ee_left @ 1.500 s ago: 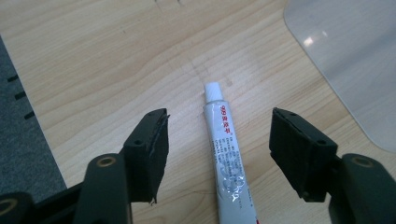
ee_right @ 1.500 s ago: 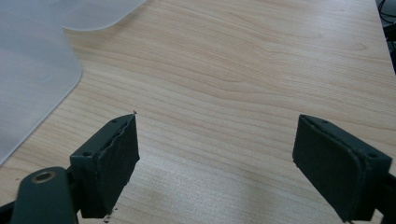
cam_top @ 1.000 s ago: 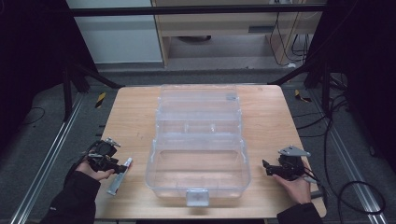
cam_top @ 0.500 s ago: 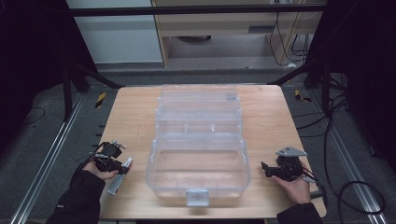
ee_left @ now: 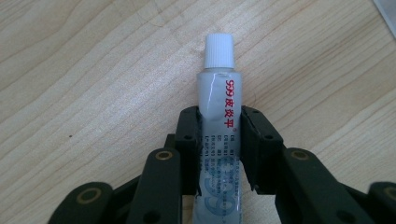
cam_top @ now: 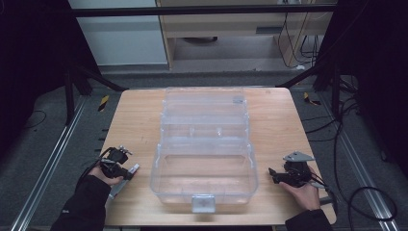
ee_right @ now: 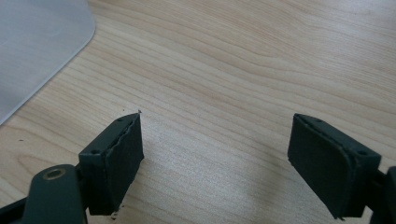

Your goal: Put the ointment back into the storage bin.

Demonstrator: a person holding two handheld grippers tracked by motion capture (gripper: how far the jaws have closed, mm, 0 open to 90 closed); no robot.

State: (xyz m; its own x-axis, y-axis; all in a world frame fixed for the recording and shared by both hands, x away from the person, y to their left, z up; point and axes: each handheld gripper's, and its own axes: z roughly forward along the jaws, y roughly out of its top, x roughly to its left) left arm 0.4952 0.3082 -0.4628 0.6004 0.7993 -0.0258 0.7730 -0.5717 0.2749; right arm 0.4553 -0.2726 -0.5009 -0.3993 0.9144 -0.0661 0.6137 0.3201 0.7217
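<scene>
At the near left edge of the bench (cam_top: 144,120), the left hand-held gripper (ee_left: 218,135) has just been closing, and its black jaws now clamp the tube (ee_left: 219,116) between them, where a second ago they stood wider around it. The tube lies flat on the pale wood, just left of the clear plastic box (cam_top: 204,159), its cap pointing away from the hand. It is a slim, soft-walled cylinder, whitish and faintly translucent, with a ribbed white screw cap and red lettering down its side above blue print nearer the crimped end. The jaw pads are matte black blocks with frayed rubber faces. At the near right, the right hand-held gripper (ee_right: 233,158) has kept its place, its jaws wide apart over bare, streaky wood grain, with nothing between them. Farther off, the box sits mid-bench, open, glossy and see-through, with rounded corners, a grey latch at its near rim and its lid lying back toward the far edge.
</scene>
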